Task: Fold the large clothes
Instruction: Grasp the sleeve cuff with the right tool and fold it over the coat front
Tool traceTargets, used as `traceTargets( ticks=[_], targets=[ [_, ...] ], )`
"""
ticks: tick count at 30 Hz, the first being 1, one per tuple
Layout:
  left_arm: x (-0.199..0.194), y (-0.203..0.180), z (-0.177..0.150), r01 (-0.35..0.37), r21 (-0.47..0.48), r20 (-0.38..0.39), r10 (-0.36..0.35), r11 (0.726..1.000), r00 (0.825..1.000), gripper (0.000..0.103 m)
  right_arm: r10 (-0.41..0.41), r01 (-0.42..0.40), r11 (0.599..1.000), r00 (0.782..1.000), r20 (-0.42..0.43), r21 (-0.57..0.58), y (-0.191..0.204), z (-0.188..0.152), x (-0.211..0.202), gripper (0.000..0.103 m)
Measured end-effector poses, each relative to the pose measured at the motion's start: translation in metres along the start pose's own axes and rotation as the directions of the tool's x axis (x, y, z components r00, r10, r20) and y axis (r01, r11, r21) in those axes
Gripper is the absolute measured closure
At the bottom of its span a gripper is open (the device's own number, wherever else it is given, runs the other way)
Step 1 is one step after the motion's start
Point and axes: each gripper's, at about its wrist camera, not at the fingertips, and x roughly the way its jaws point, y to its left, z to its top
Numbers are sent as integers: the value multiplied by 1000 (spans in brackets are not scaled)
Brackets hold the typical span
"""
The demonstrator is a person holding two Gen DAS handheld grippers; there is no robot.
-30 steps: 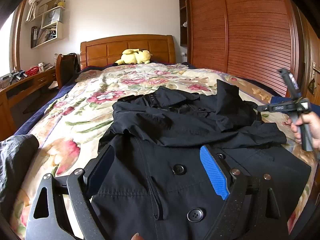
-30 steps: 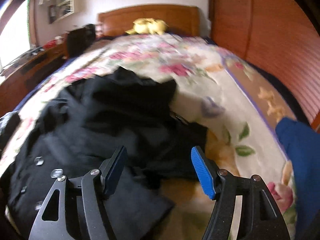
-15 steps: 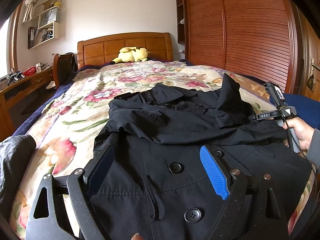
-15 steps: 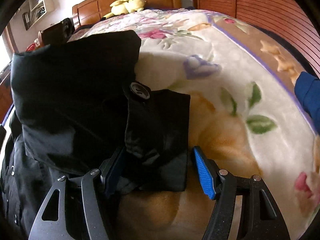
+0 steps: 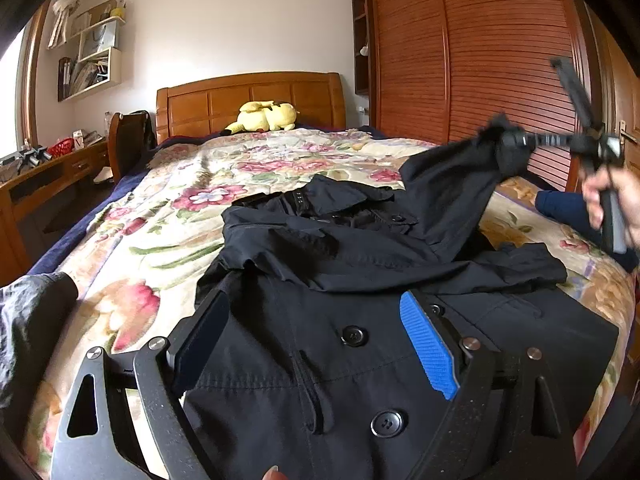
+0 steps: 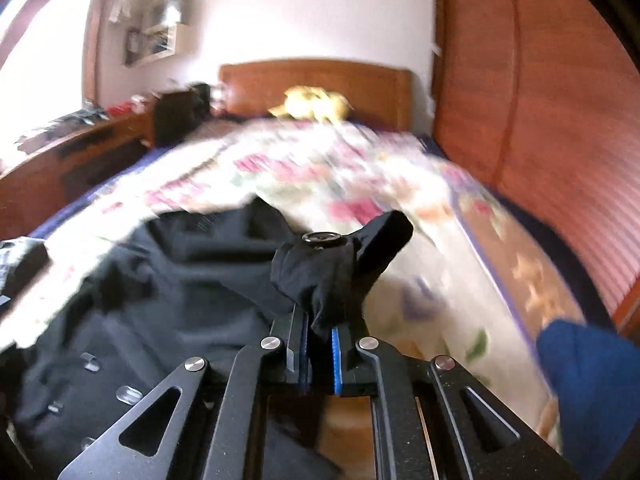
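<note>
A black buttoned coat (image 5: pixel 360 280) lies spread on the bed, collar toward the headboard. My left gripper (image 5: pixel 310 304) hovers open over the coat's front, nothing between its blue pads. In the left wrist view my right gripper (image 5: pixel 508 148), held by a hand (image 5: pixel 612 200), lifts the coat's right sleeve (image 5: pixel 448 184) off the bed. In the blurred right wrist view the right gripper (image 6: pixel 318 320) has its jaws closing, pads pressed on the bunched sleeve cuff (image 6: pixel 340 264), which carries a button. The rest of the coat (image 6: pixel 160 280) lies below to the left.
A floral blanket (image 5: pixel 160 216) covers the bed, with a yellow plush toy (image 5: pixel 264 118) by the wooden headboard. A slatted wooden wardrobe (image 5: pixel 480 60) runs along the right, a desk (image 5: pixel 40 176) along the left. A blue cloth (image 5: pixel 560 208) and a grey garment (image 5: pixel 28 320) lie at the bed's edges.
The right gripper came down over the sleeve cuff, closed on it and rose, pulling the sleeve up off the bed. The left gripper stayed put and open.
</note>
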Motion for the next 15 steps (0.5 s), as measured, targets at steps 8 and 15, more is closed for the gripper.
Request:
traceTargets(
  ticks=[8, 15],
  targets=[
    [-25, 21, -6, -22, -26, 17, 23, 999, 1000, 15, 187, -179, 975, 981, 54, -135, 104, 29, -25, 95],
    [-43, 39, -8, -54, -57, 30, 55, 997, 998, 15, 328, -332, 928, 943, -50, -169, 155, 24, -22, 91]
  ],
)
